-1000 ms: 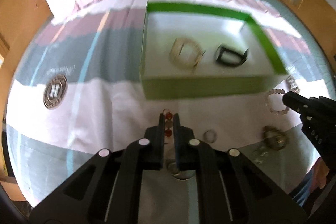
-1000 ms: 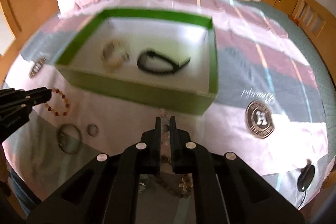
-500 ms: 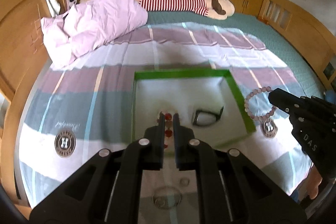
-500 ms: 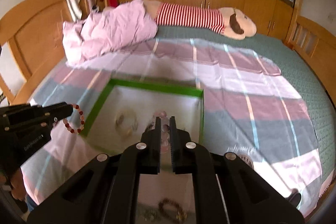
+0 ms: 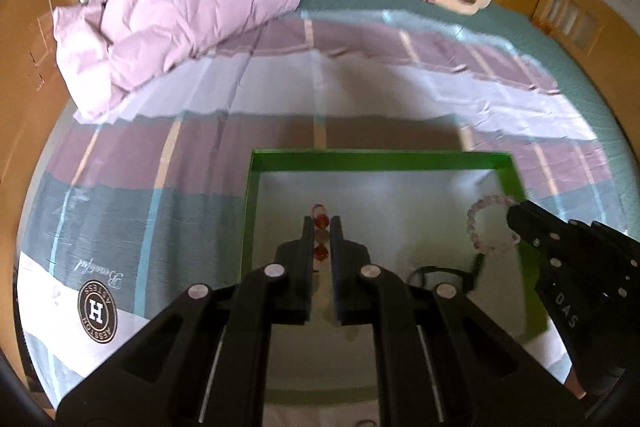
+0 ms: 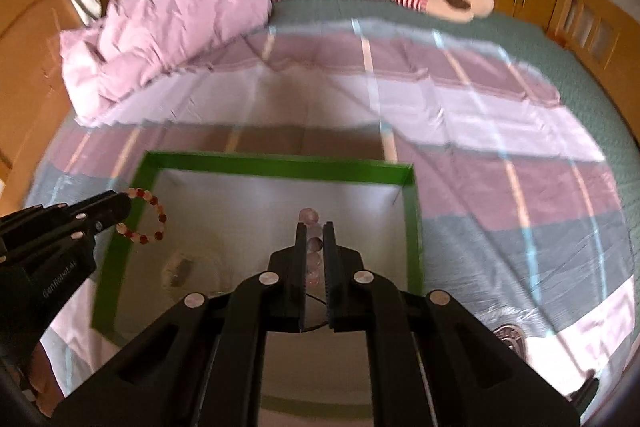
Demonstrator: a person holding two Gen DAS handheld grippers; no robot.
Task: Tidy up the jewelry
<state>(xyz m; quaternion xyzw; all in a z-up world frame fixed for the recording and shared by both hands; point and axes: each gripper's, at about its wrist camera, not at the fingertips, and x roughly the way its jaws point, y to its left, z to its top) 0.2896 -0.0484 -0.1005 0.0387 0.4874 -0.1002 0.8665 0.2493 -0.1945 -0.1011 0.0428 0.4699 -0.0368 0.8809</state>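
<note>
Red-and-clear beads of a bracelet [image 5: 321, 227] sit pinched between the nearly closed fingers of the left gripper [image 5: 321, 223], above the green box [image 5: 376, 161]. At three o'clock, the right gripper [image 6: 312, 227] clamps a pale pink bead bracelet [image 5: 493, 227], also over the box.

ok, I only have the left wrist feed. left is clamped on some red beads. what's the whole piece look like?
Observer: A full loop, a red-and-pale bead bracelet hanging from the left gripper beside the green box wall.
Operator: Right gripper's pink bracelet, properly pinched?
Observer: Yes. The right gripper is shut on the pink bead bracelet, beads between the pads.
Operator: Anything already in the box on my side?
Observer: A pale, blurred bracelet lies on the box floor near its left wall.
</note>
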